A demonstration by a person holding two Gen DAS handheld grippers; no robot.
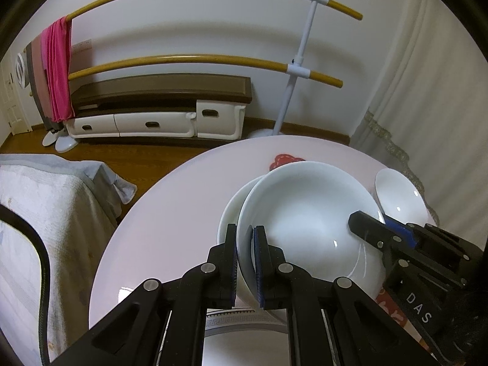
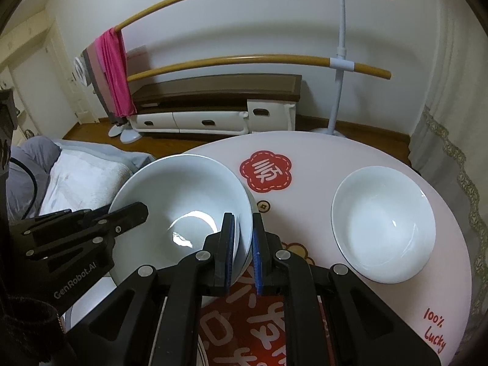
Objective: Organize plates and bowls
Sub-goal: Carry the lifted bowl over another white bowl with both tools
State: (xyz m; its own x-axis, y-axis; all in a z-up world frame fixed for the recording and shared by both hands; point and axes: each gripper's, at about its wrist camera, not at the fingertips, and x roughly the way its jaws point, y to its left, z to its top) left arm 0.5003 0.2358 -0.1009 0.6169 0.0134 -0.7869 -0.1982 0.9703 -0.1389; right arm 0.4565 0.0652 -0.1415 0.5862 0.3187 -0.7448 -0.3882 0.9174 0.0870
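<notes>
Evidently for balance, the left gripper [image 1: 245, 262] and right gripper [image 2: 243, 253] each pinch opposite rims of the top bowl [image 1: 308, 222], tilted over another on the table [image 2: 311, 158].

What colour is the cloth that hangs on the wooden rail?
Bright pink cloth, beside a brownish one; the right wrist view shows it best.

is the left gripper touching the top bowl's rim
Touching. In the left wrist view the left gripper has one finger outside and one inside the top bowl, both pads pressed on its rim with no gap showing.
</notes>
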